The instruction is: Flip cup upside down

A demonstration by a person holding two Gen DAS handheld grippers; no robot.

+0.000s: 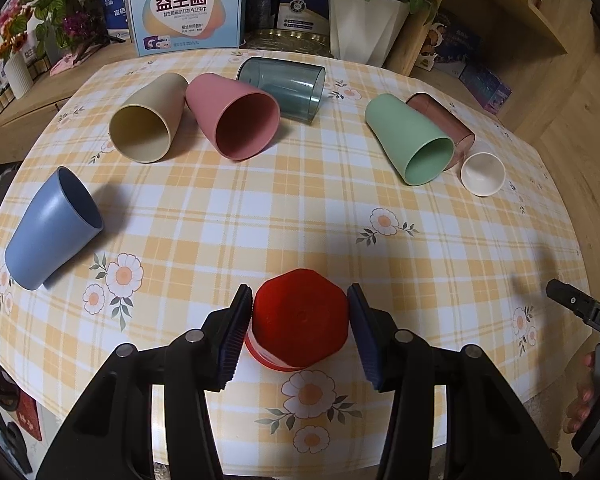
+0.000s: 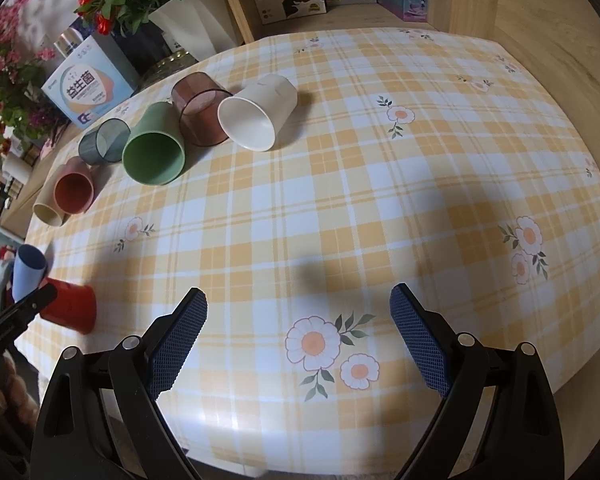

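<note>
Left claw (image 1: 300, 320): pinching the red cup (image 1: 300, 322), one pad on each side wall; lower centre of the left view.
Right claw (image 2: 298, 340): spread wide, nothing between the pads; lower centre of the right view, above bare tablecloth (image 2: 340, 200).
Red cup, place: lower centre of the left view, between the pads; lower left edge of the right view, near the table's front edge.
Red cup, pointing: closed base faces the left camera and up; rim sits lower, toward the cloth. Whether the rim touches the cloth cannot be told.
Red cup, long axis: runs base to rim, tilted near vertical in the left view; appears close to inverted.
Handling (judged): rigid plastic, light, smooth wall, so likely slippery; faceted base outline gives the pads flat spots.
Grip point (judged): mid-wall, opposite sides, as now held; moderate squeeze should do.
Other cups: blue (image 1: 54, 228), beige (image 1: 146, 118), pink (image 1: 236, 116), grey (image 1: 286, 88), green (image 1: 414, 140), brown (image 1: 444, 124), white (image 1: 483, 174); all on their sides, upper half of the left view.
</note>
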